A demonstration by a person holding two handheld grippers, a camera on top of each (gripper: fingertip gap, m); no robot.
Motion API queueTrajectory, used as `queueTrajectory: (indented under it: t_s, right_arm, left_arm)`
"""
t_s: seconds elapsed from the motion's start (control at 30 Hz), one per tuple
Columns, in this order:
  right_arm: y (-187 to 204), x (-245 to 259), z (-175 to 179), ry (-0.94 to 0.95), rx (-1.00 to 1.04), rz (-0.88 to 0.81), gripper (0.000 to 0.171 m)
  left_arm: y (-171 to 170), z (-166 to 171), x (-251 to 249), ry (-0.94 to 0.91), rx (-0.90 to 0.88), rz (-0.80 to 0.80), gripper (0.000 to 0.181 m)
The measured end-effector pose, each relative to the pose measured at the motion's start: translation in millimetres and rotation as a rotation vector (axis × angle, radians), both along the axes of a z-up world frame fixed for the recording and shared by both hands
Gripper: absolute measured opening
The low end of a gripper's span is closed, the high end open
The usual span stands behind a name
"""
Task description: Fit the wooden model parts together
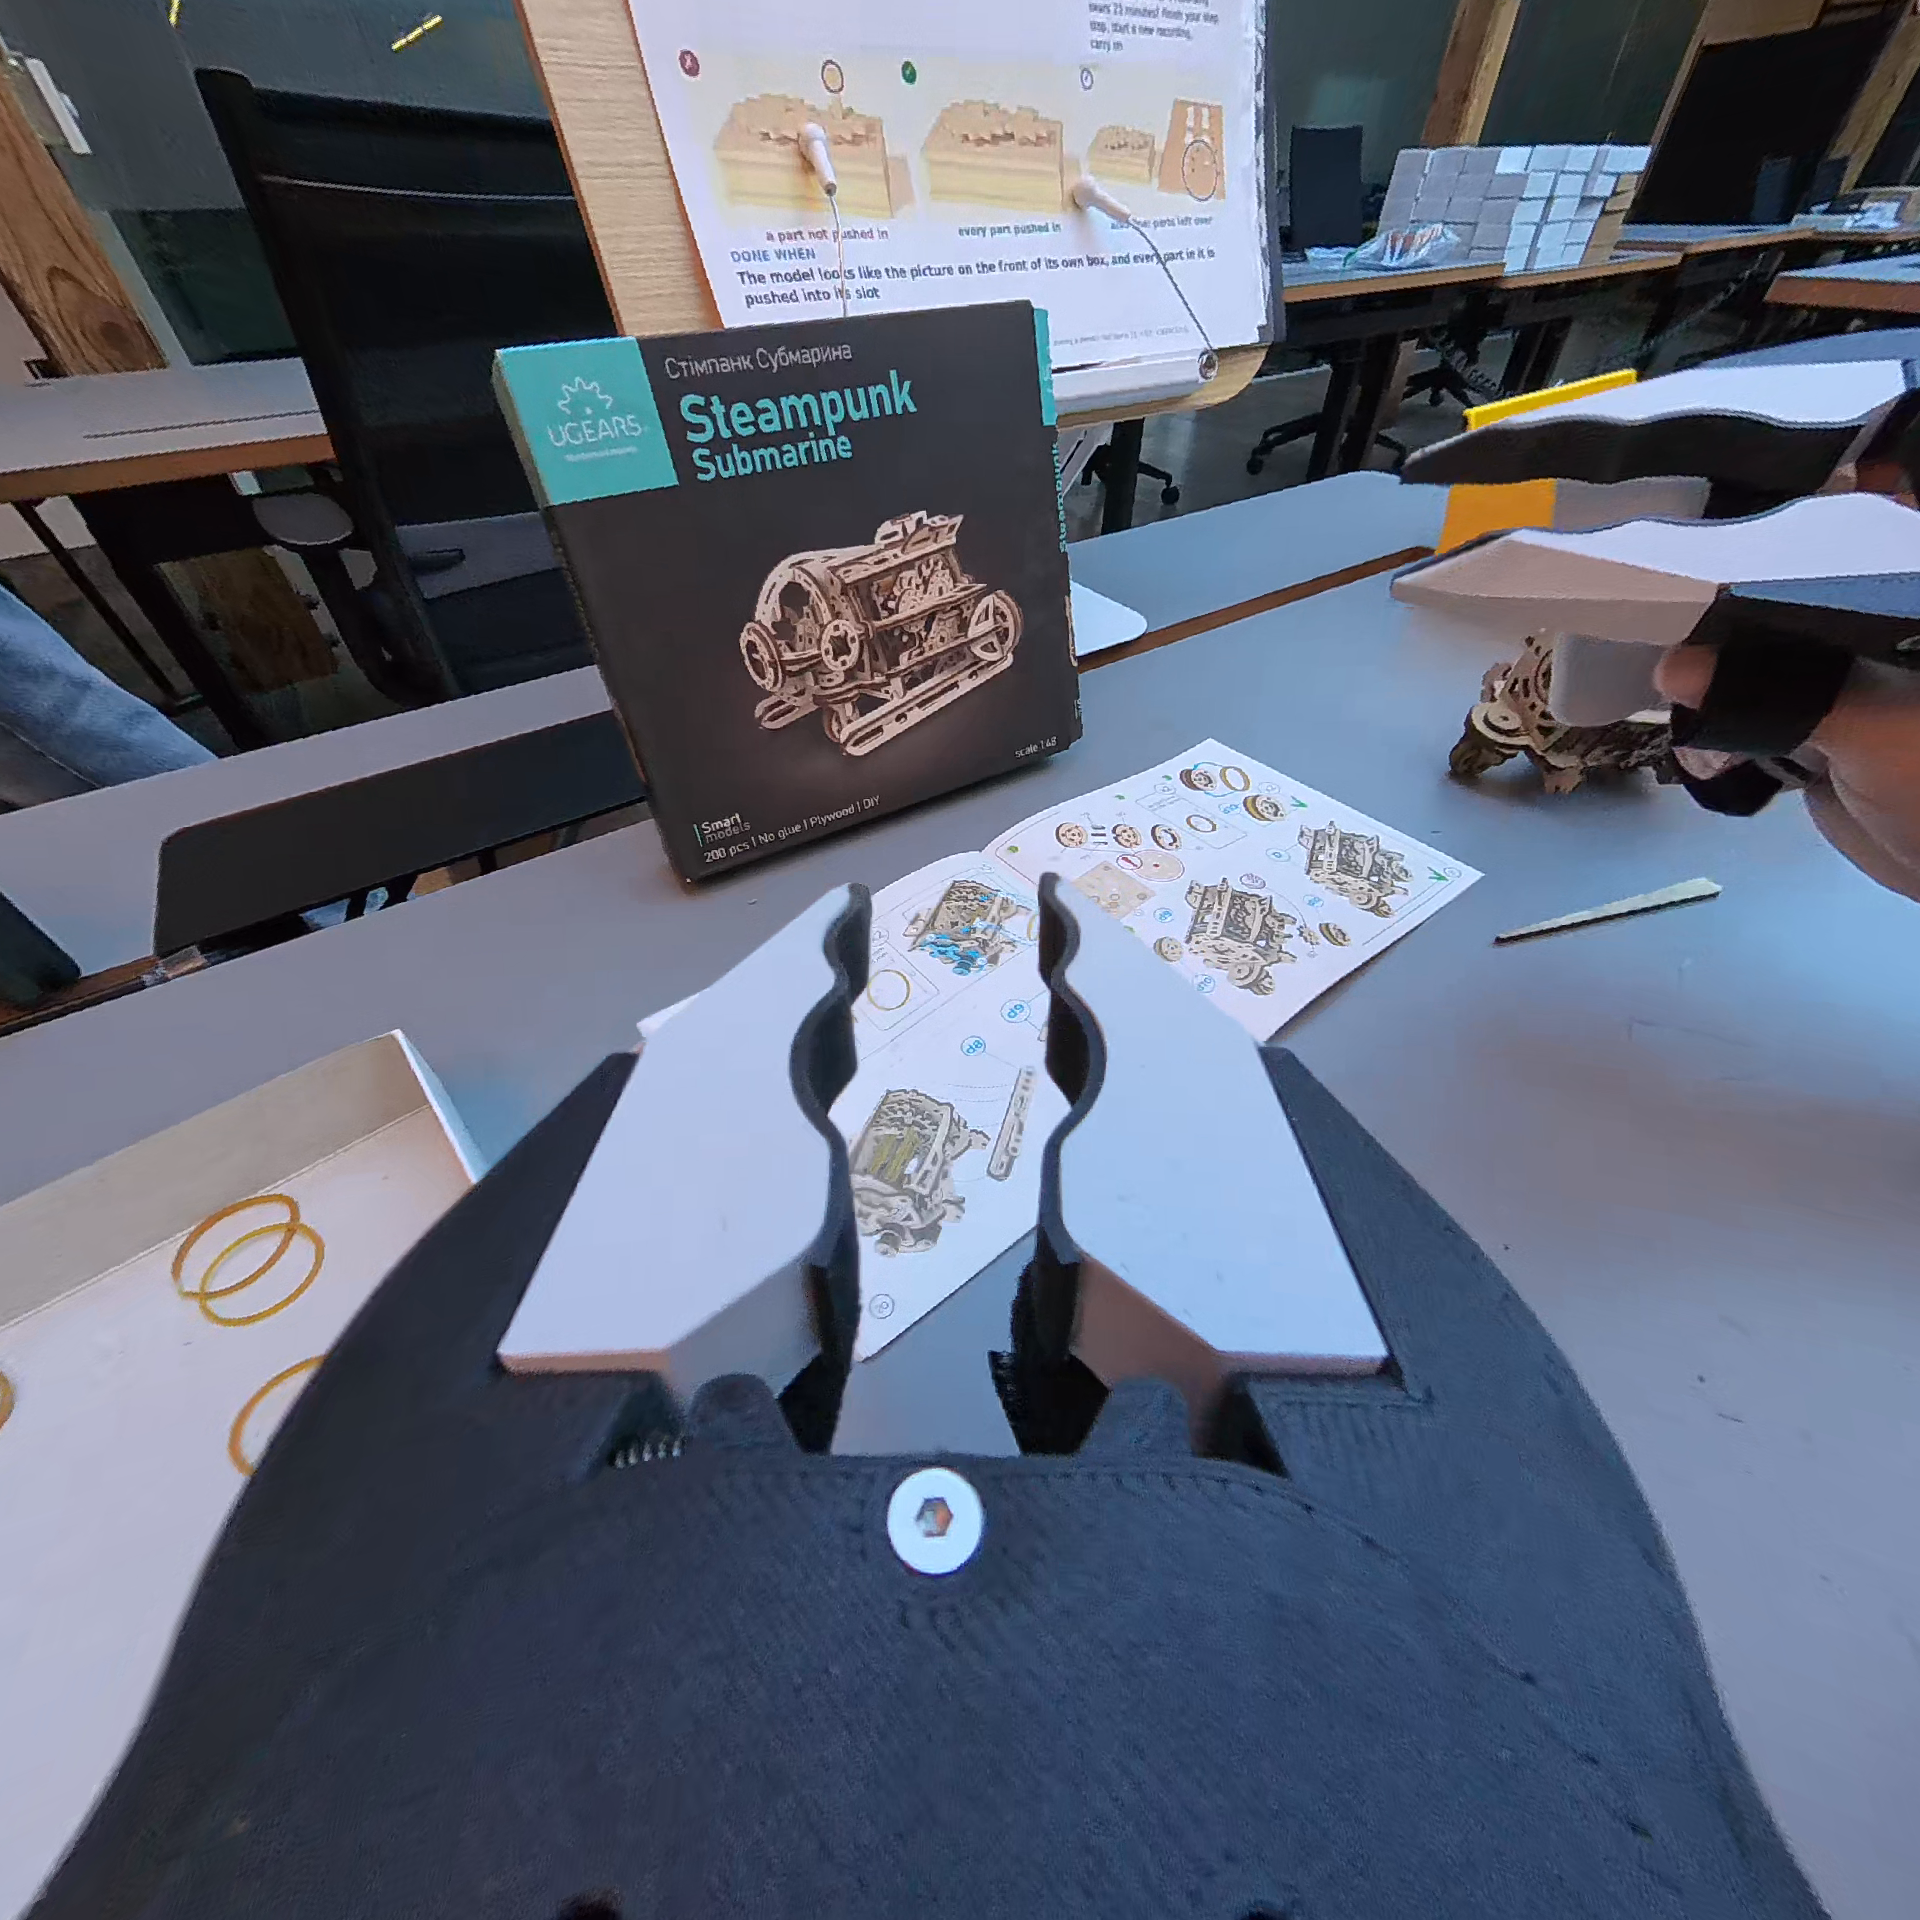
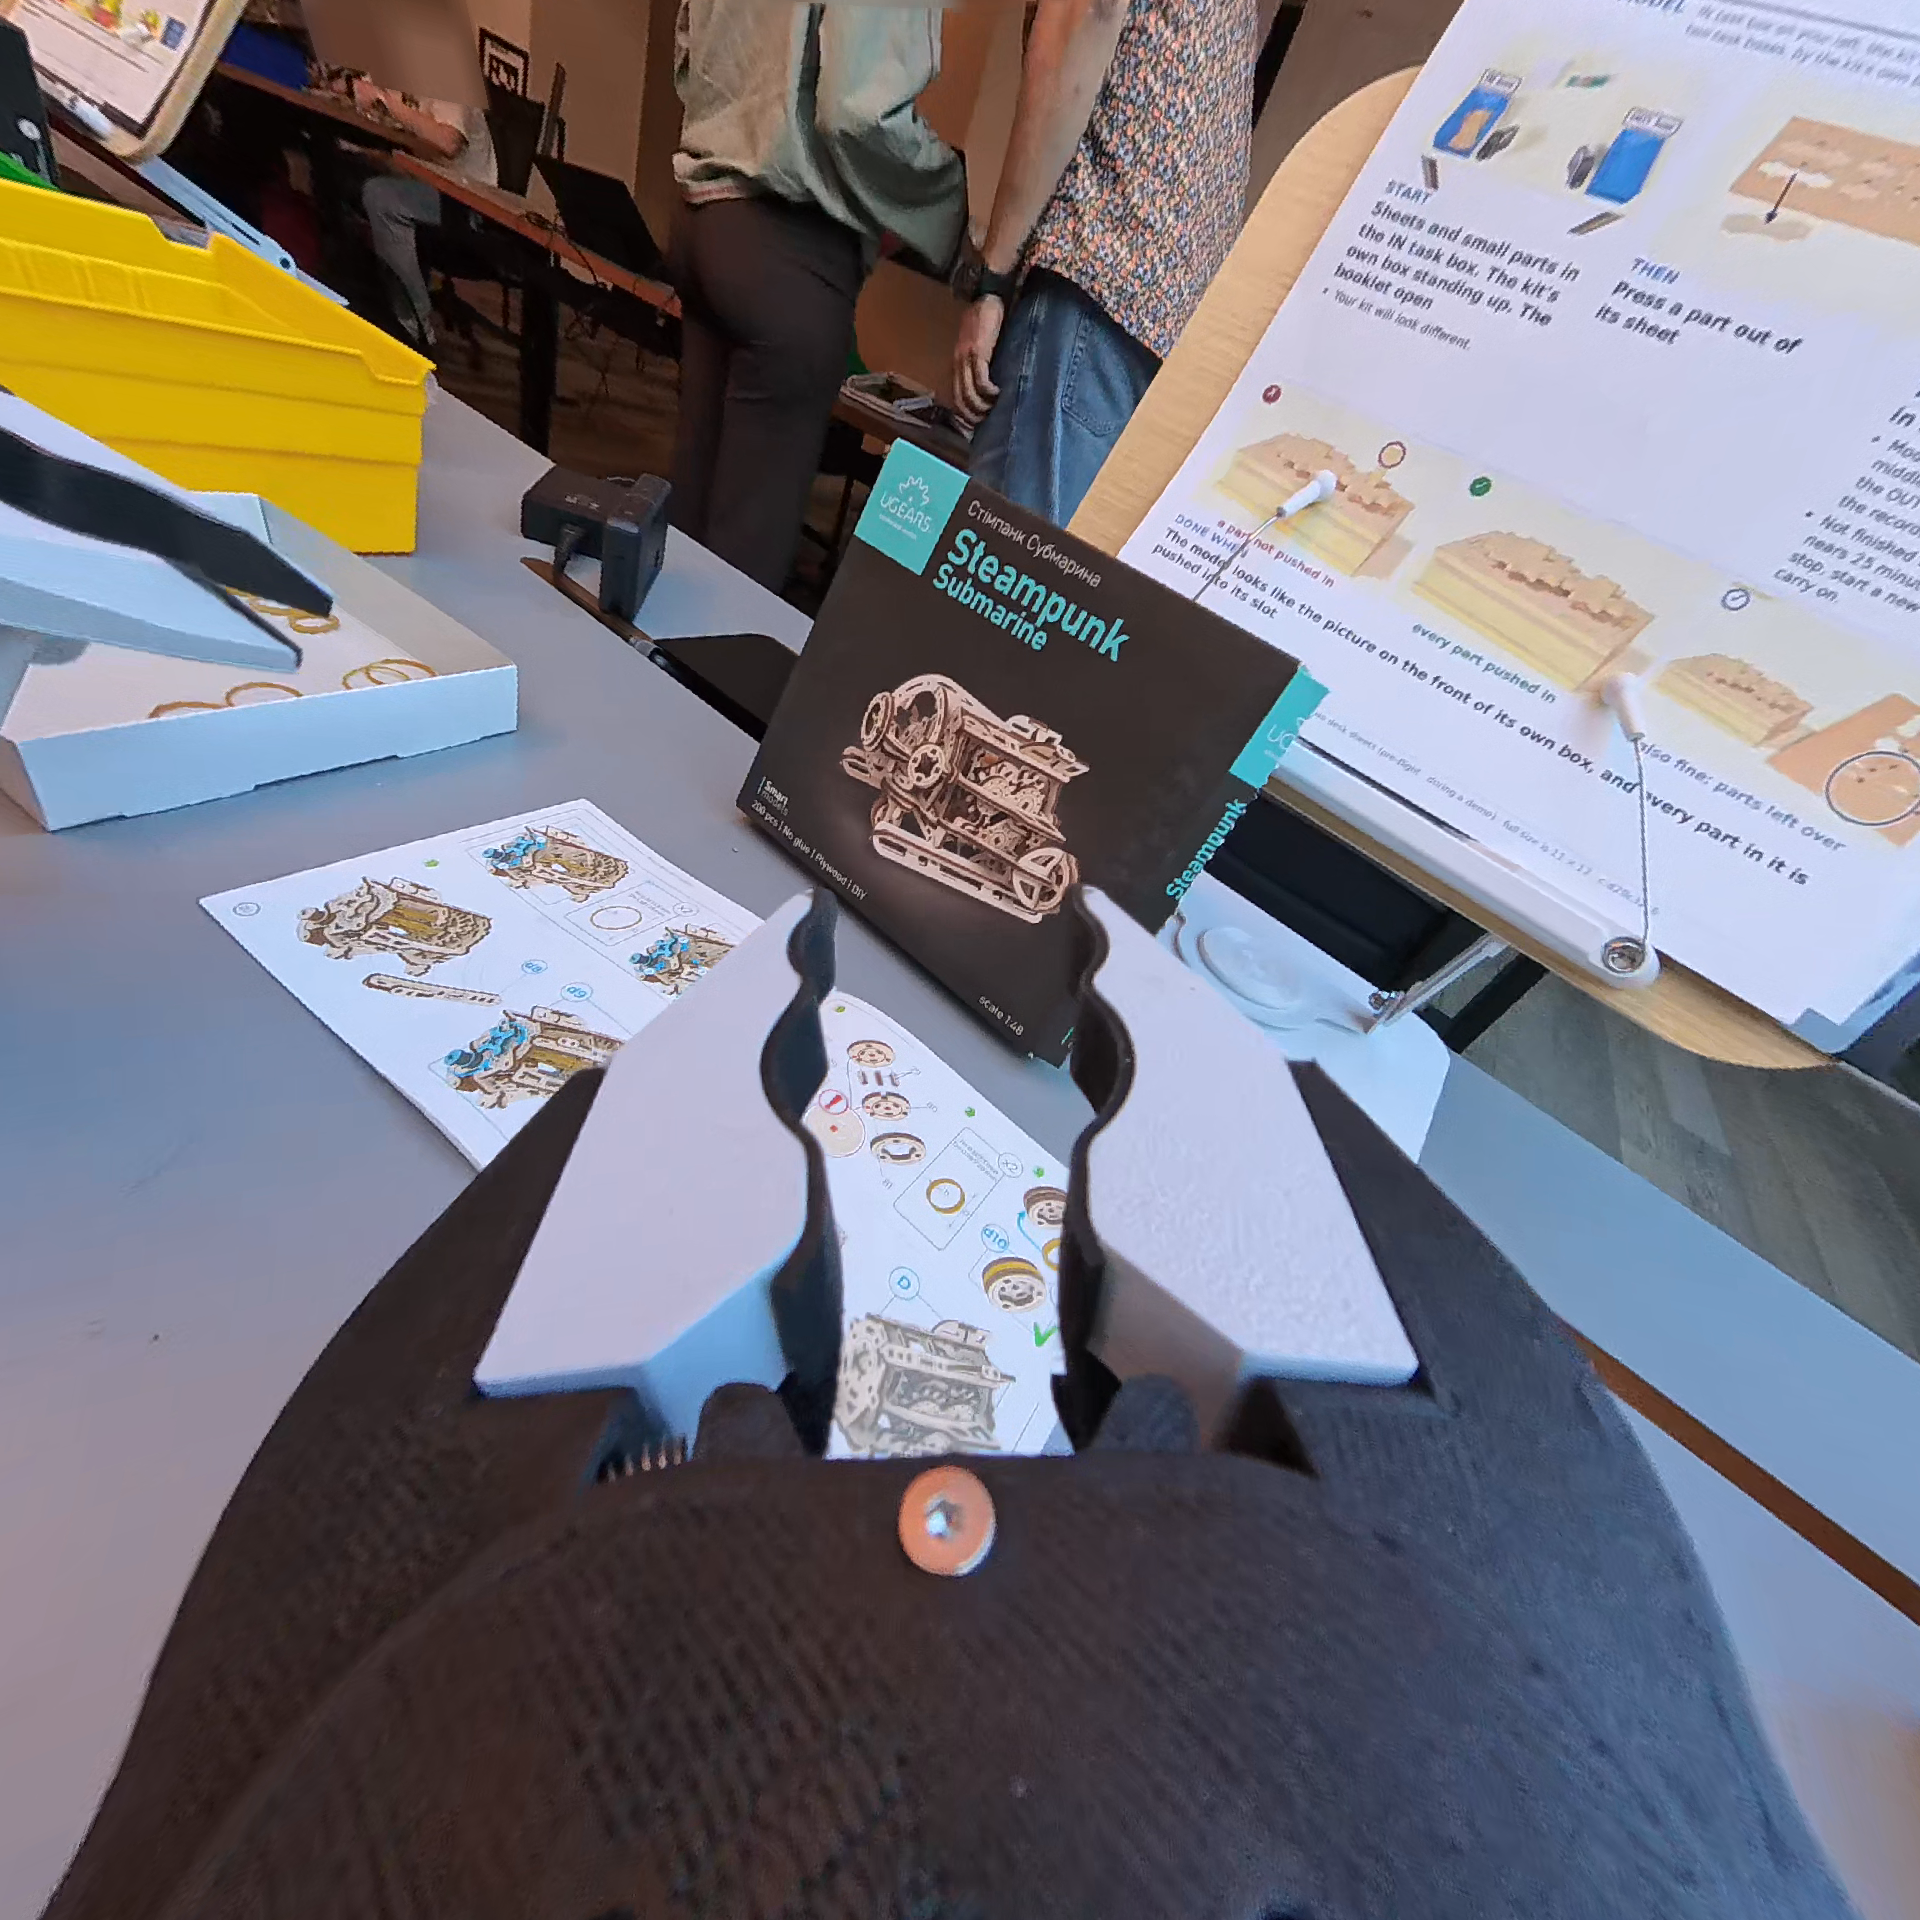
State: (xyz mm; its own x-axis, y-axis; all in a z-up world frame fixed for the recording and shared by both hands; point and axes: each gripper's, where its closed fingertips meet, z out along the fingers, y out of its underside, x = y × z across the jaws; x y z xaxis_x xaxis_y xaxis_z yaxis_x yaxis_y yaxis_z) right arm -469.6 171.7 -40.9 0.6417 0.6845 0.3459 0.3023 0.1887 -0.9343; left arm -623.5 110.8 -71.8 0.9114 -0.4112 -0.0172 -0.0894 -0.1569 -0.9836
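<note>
- Our left gripper [image 1: 951, 914] hangs over the open booklet [image 1: 1195, 894] on the grey table [image 1: 1558, 1195], fingers parted and empty.
- Our right gripper [image 2: 951, 914] also hangs above the booklet, fingers apart, holding nothing.
- The wooden model [image 1: 1538, 717] sits on the table at far right, partly hidden behind the right gripper.
- A thin wooden stick [image 1: 1610, 909] lies near it, right of the booklet.
- The kit box [image 1: 821, 582] stands upright beyond the booklet.
- A white tray [image 2: 270, 727] with rubber bands [image 1: 249, 1257] lies at left.

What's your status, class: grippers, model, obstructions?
Left gripper open, empty. Right gripper open, empty. Wooden model on table, untouched, beside right gripper. Nothing blocking.
</note>
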Motion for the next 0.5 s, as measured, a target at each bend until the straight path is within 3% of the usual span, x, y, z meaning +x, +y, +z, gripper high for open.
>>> queueTrajectory:
  t_s: [0.27,0.5]
  right_arm:
    - [-15.5,-19.5,-14.6,-0.07,-0.019,0.076,0.033]
    - [-16.6,-18.8,-14.0,0.008,-0.09,0.089,0.026]
  left_arm:
    - [0.2,2.2,-3.7,0.027,0.023,0.014,0.026]
    - [-1.8,12.0,-8.0,0.019,0.079,0.034,0.011]
